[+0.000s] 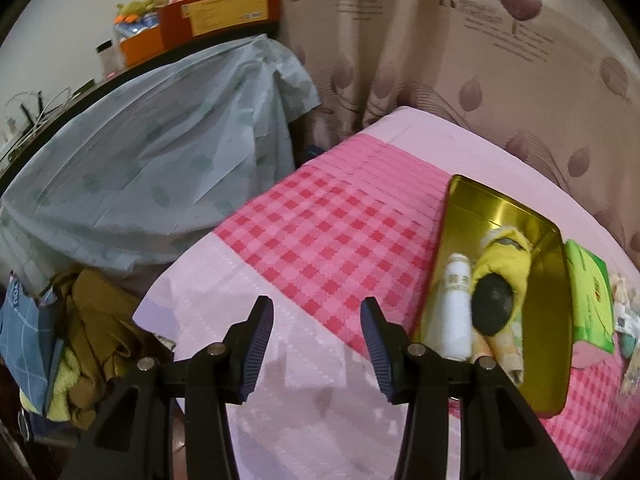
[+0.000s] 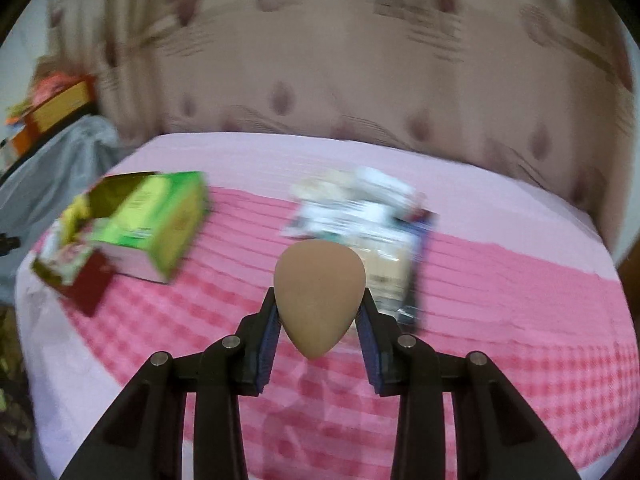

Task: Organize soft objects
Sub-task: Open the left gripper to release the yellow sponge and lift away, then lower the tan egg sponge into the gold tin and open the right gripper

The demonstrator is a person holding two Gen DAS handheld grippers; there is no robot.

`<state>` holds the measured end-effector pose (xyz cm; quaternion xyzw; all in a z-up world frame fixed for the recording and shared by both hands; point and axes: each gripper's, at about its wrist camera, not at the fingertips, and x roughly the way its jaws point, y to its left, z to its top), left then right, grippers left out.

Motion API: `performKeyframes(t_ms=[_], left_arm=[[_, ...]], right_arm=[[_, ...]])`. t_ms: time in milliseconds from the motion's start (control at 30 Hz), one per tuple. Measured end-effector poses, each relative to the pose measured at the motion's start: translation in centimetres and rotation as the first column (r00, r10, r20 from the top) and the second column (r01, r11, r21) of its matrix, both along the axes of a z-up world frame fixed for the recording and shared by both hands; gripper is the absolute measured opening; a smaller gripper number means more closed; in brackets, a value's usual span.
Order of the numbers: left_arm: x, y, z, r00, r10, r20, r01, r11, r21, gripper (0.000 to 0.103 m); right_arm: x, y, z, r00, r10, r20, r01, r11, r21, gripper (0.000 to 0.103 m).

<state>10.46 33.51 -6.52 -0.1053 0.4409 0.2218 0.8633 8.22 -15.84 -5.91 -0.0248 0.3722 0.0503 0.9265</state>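
Here, right tongs [image 2: 320,312] clamped on tan sponge [image 2: 319,294], left tongs [image 1: 317,316] spread wide, empty.

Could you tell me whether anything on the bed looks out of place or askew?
Slightly: the green packet lies tilted beside the gold tin, outside it, while a white roll and yellow plush toy are already inside. A loose pile of packets also sits unsorted.
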Motion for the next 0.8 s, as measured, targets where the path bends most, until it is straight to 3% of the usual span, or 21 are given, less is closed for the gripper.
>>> performKeyframes(t_ms=[200,433,667,800], left_arm=[[-0.4,1.5,-0.3,0.998,0.059,-0.003,-0.059,0.997,-0.046,0.046],[-0.7,2.3,-0.5,0.995,0.101,-0.009,-0.102,0.993,-0.057,0.046],[-0.5,2.3,-0.5,0.995,0.102,-0.010,-0.103,0.994,-0.033,0.046],[-0.4,2.4,-0.5,0.994,0.108,-0.011,-0.108,0.994,-0.031,0.046]], right_arm=[[0.2,9.0,0.4,0.981,0.192,-0.012,-0.192,0.981,0.035,0.033],[0.5,19.6,-0.2,0.917,0.399,-0.026,-0.398,0.917,0.028,0.033],[3.5,27.9,-1.3,0.880,0.473,-0.041,-0.474,0.880,-0.013,0.033],[4.8,30.0,-2.5,0.873,0.484,-0.064,-0.487,0.872,-0.040,0.033]])
